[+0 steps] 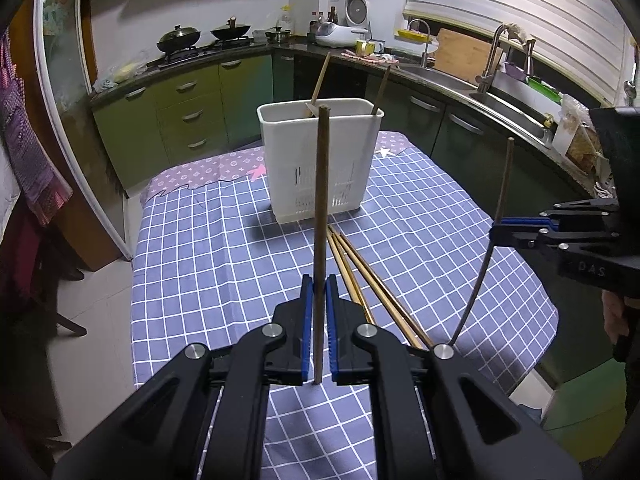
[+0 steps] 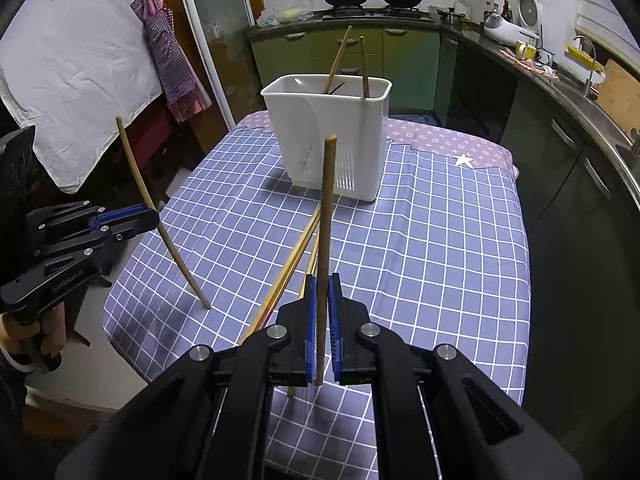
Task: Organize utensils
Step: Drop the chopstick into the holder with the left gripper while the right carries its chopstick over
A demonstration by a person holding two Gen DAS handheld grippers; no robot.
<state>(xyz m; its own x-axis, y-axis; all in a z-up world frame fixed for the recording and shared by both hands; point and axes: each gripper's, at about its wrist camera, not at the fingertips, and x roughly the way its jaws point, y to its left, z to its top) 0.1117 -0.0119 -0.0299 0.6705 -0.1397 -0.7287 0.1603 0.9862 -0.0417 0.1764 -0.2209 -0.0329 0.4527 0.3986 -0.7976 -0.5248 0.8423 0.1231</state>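
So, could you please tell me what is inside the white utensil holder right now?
Two chopsticks stand in the white utensil holder, leaning against its rim. A dark item lies beside them; the walls hide everything lower.

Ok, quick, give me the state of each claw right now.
Left claw: closed on a dark chopstick, held upright.
Right claw: closed on a brown chopstick, also upright.

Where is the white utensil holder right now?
The white utensil holder stands upright at the table's far end in both wrist views, just beyond the loose chopsticks on the checked cloth.
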